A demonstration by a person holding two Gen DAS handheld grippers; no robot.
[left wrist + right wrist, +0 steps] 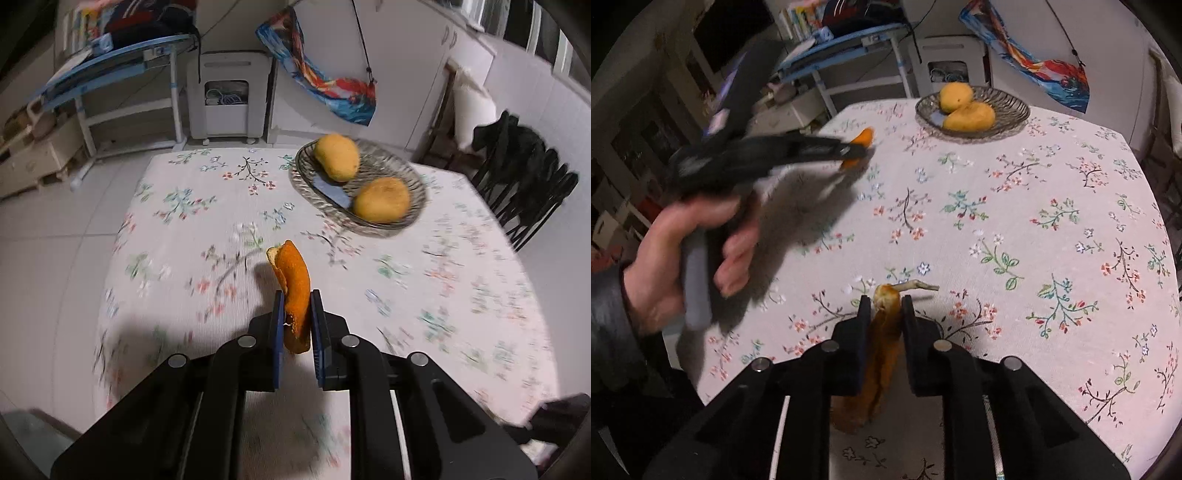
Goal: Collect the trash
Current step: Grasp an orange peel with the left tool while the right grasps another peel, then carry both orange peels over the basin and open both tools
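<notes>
two grippers each pinch a scrap above the floral tablecloth (207, 221). the left gripper (297, 299) has its blue pads pressed onto an orange peel (293, 291), which stands upright between them and pokes out past the tips, lifted off the cloth. the right gripper (885, 304) clamps a darker, brownish peel with a pale stem (886, 332), its lower end hanging down between the fingers. only the right wrist view shows the person's left hand (698, 254) wrapped round the handle of the left gripper, blurred, at the table's left edge, with the bright peel at its tip; only the left wrist view shows the blue pads' grip up close. farther back, a glass dish (413, 177) near the table's far edge holds two yellow mangoes (337, 157) lying side by side, with something flat and blue beneath them. beyond the table stand a white appliance (226, 99), a blue-trimmed desk (122, 66) and, at the right, a dark chair (524, 173).
</notes>
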